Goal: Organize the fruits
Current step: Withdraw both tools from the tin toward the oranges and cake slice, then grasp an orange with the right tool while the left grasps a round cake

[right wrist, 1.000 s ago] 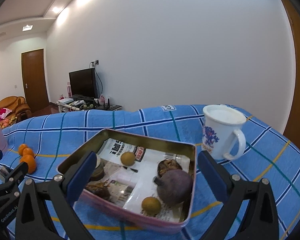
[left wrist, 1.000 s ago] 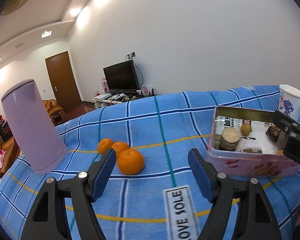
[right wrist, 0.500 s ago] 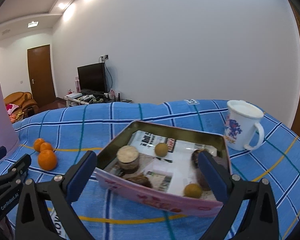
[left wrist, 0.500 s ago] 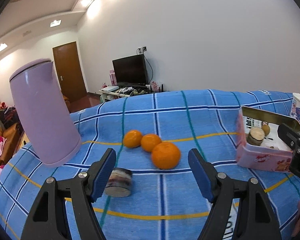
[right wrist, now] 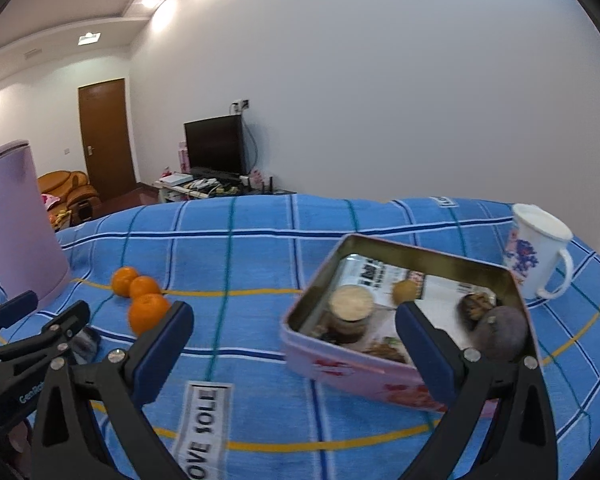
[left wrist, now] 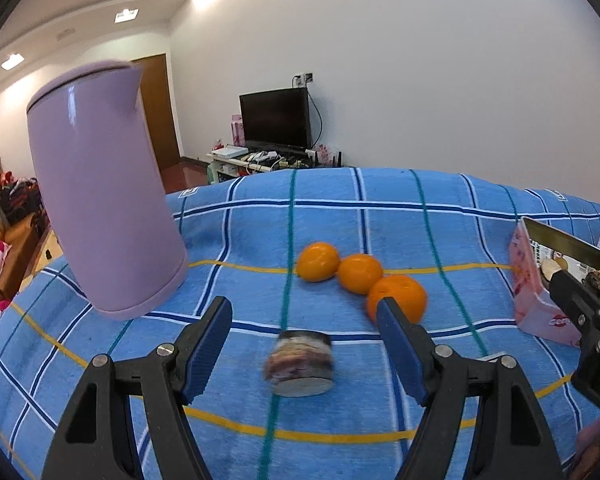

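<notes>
While three round orange mandarins [left wrist: 360, 274] lie in a touching row on the blue checked cloth [left wrist: 380, 216], well apart from the pink rectangular metal tin [right wrist: 384, 376], sorting appears barely begun. The tin holds small fruits and a jar. The left gripper [left wrist: 304, 344], jaws apart and empty, hovers over a short cylindrical can [left wrist: 300, 362]. The right gripper [right wrist: 294, 348]: jaws apart, empty.
</notes>
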Demonstrator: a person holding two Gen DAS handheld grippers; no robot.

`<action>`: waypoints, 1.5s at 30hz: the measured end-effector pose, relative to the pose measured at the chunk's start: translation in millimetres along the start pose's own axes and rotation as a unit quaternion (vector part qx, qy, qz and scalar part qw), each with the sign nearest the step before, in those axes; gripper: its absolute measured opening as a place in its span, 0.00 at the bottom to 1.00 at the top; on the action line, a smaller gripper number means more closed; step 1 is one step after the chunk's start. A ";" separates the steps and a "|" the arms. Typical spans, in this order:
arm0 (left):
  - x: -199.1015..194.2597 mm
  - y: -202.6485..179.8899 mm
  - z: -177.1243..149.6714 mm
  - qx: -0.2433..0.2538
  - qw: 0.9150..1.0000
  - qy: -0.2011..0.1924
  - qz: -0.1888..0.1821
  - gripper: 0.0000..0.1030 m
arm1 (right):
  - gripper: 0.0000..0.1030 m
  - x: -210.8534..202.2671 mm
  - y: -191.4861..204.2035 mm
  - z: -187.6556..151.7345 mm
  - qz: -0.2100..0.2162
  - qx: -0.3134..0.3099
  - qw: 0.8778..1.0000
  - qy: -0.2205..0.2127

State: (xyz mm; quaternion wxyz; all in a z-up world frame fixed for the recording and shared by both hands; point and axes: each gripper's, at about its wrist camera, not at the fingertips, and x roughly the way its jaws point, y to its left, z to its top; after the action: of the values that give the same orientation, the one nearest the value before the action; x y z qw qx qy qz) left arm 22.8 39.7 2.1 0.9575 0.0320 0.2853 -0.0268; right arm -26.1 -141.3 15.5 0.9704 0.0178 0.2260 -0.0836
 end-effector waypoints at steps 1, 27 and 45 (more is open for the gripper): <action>1.6 3.2 0.1 -0.002 1.000 0.002 0.000 0.74 | 1.00 0.6 3.7 0.2 0.003 -0.002 1.000 0.002; 17.6 72.2 13.1 -0.027 0.997 0.067 -0.009 0.74 | 0.76 88.7 107.8 5.0 0.105 -0.091 0.979 0.152; 22.6 29.0 4.7 0.009 0.988 0.096 -0.117 0.74 | 0.49 66.6 74.3 -16.0 0.105 -0.067 0.981 0.150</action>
State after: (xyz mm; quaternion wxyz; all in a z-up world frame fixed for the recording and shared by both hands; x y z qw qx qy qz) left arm 46.3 67.5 -5.1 0.9157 0.0097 0.3773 -0.1379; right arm 38.4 -77.2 -28.5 0.9279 -0.0118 0.3708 0.0374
